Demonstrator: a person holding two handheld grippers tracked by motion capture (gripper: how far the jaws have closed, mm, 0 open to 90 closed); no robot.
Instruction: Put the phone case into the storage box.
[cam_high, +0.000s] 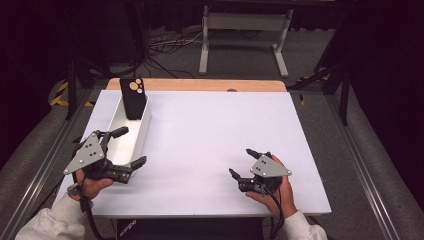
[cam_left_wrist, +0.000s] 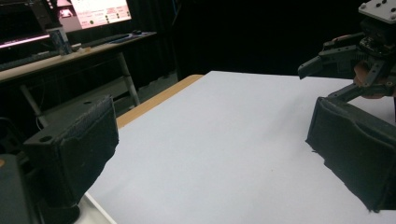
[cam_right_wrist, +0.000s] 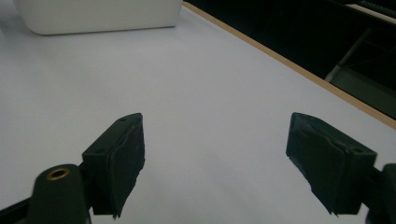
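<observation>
Left hand-held gripper (cam_high: 125, 147) hovering wide open, empty, straddling long white plastic bin's (cam_high: 142, 131) near end; black phone case (cam_high: 134, 98) leaning at far end. Right hand-held gripper (cam_high: 243, 162) resting open, empty. Advising approaching case from above, gripping edges.

I see a long white bin (cam_high: 141, 131) lying lengthwise along the left side of the table (cam_high: 210, 130), open at the top, its inside pale. A black phone case (cam_high: 134, 97) stands upright at the bin's far end, leaning on the end wall, camera cut-outs at its top. In the right gripper view the bin's rounded white wall (cam_right_wrist: 100, 16) sits far off.
</observation>
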